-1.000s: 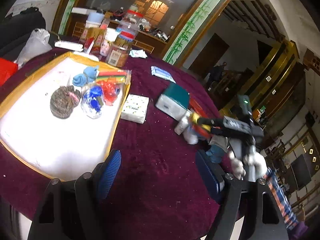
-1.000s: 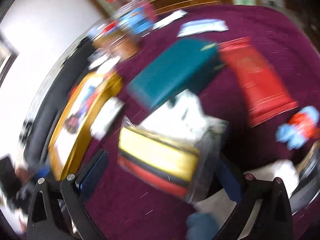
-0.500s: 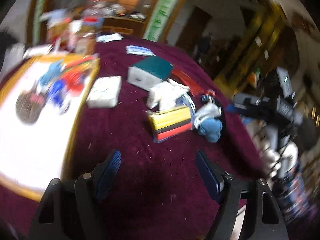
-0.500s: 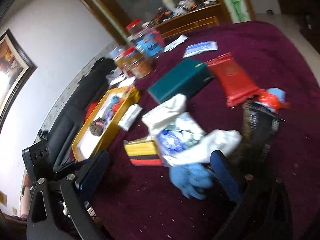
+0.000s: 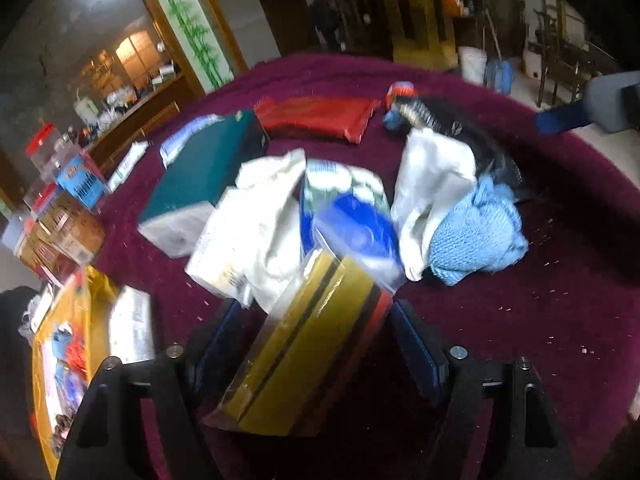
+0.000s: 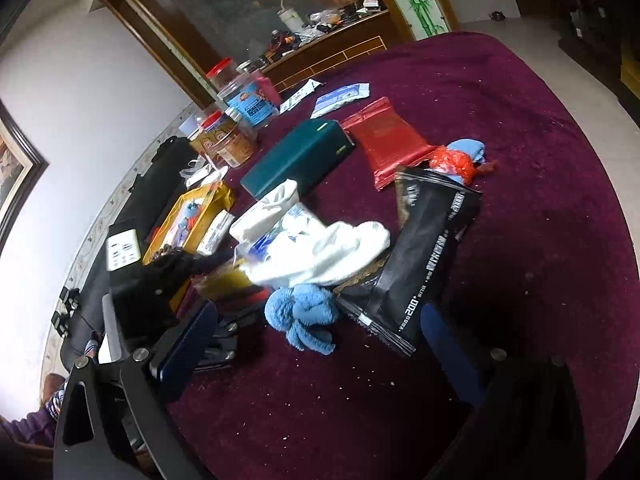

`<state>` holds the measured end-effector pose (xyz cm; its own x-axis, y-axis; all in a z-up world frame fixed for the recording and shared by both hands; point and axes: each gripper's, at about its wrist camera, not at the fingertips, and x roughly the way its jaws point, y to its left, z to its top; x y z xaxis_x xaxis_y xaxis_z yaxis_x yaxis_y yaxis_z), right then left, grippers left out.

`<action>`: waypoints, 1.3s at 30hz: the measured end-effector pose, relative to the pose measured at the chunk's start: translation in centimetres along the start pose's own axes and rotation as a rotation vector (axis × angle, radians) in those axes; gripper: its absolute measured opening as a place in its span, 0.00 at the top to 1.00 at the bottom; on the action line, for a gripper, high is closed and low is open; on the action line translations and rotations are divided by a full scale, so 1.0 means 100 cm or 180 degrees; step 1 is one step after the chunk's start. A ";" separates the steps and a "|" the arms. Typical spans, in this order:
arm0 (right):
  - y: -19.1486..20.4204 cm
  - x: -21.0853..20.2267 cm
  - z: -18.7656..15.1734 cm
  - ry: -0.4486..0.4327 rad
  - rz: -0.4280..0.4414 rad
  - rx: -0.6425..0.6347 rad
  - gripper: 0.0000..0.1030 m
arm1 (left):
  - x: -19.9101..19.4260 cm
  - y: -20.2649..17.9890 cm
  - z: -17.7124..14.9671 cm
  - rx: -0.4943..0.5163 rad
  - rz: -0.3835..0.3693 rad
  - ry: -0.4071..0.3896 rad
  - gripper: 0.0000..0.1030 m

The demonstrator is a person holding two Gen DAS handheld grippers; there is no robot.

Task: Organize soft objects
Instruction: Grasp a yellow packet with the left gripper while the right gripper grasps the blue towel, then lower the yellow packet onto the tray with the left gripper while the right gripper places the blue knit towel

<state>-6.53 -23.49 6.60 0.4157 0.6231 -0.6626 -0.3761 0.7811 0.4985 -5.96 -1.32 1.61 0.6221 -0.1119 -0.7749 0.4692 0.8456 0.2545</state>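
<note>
Since a second ago the left claw (image 5: 316,344) has swung from the yellow-rimmed white tray (image 5: 44,364) toward the heap at mid-bench, while the right claw (image 6: 316,344) has released the clear-wrapped yellow, black and red striped pack (image 5: 308,356) and drawn back; judged, a handover to the left side for carrying to the tray. The left claw stands wide open, the pack between its blue pads (image 5: 416,344), contact unclear through blur. The right claw stands wide open, holding nothing, the light blue knitted cloth (image 6: 304,316) lying on the maroon bench (image 6: 540,240) between its fingers.
</note>
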 end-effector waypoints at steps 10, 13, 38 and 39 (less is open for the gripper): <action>0.061 0.055 -0.021 0.0273 -0.0755 -0.0908 0.03 | -0.057 0.037 -0.016 -0.0742 -0.0473 -0.0301 0.81; 0.066 0.077 -0.025 0.0347 -0.1011 -0.1005 0.45 | -0.073 0.047 -0.025 -0.0921 -0.0567 -0.0383 0.81; 0.223 0.097 -0.006 0.0337 -0.0071 -0.1399 0.67 | -0.124 0.244 -0.185 -0.2690 0.0248 -0.0097 0.80; 0.234 0.105 -0.004 0.0361 -0.0050 -0.1449 0.67 | -0.120 0.249 -0.185 -0.2697 0.0257 -0.0066 0.80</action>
<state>-11.29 1.34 11.07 0.3405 0.5830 -0.7377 -0.7061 0.6766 0.2088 -13.33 30.74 6.48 0.6488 -0.0369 -0.7601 -0.1997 0.9556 -0.2168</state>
